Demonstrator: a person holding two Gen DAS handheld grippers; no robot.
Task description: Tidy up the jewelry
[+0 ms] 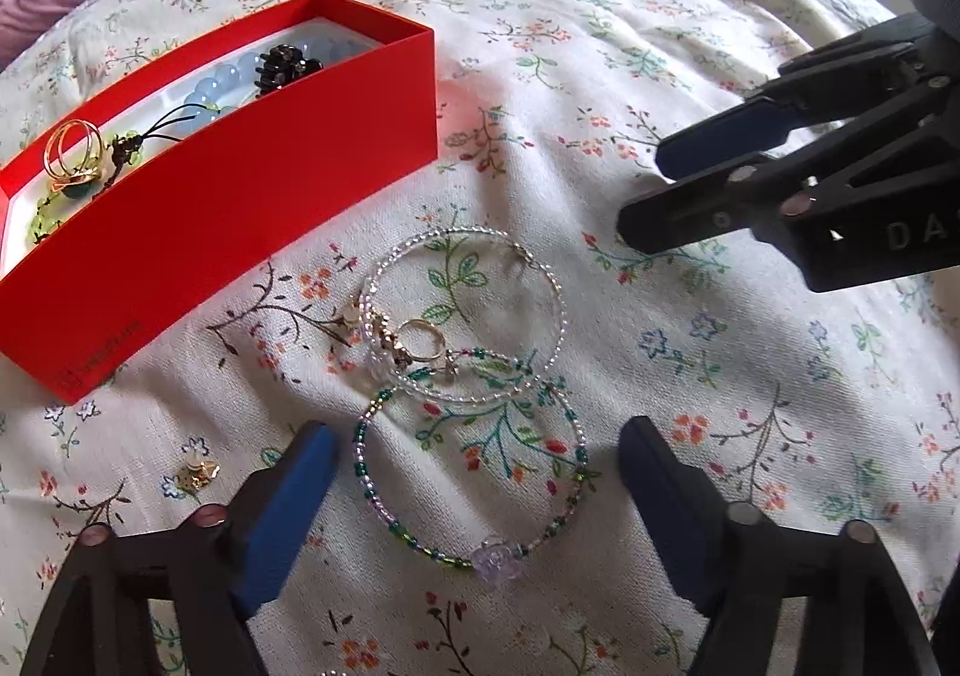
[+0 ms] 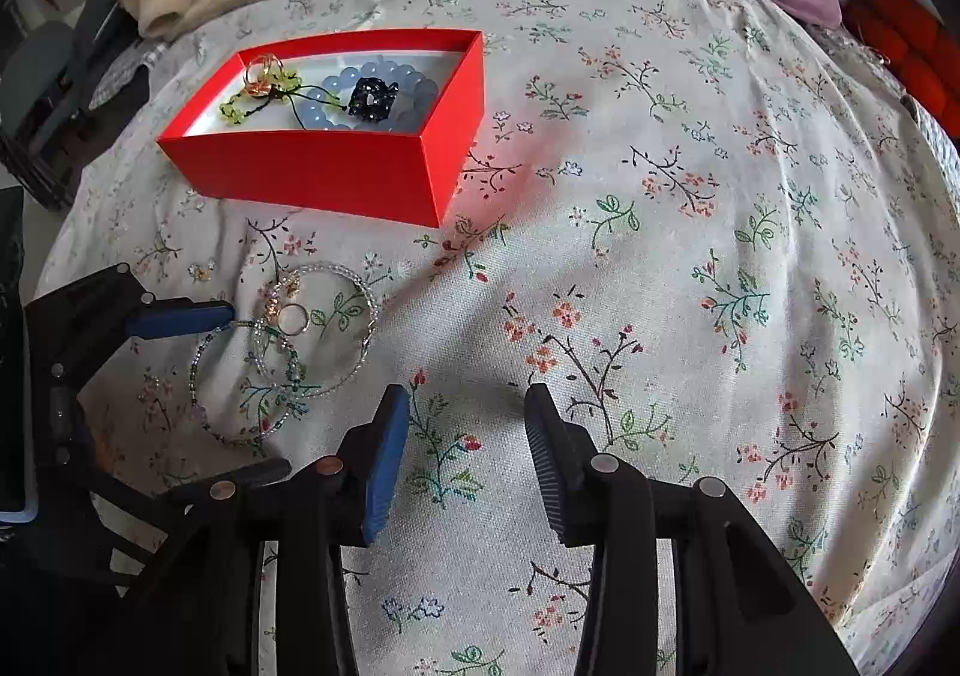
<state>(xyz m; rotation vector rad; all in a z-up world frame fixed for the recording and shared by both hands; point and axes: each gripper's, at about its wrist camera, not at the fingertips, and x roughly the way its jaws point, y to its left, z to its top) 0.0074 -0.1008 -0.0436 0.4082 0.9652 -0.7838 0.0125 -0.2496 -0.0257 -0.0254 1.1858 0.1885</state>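
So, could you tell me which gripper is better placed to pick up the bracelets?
Left. The left gripper is open astride the green bracelet; the right gripper hovers over bare cloth.

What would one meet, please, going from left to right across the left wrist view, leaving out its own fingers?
Red box → small gold earring on the cloth → overlapping beaded bracelets → right gripper.
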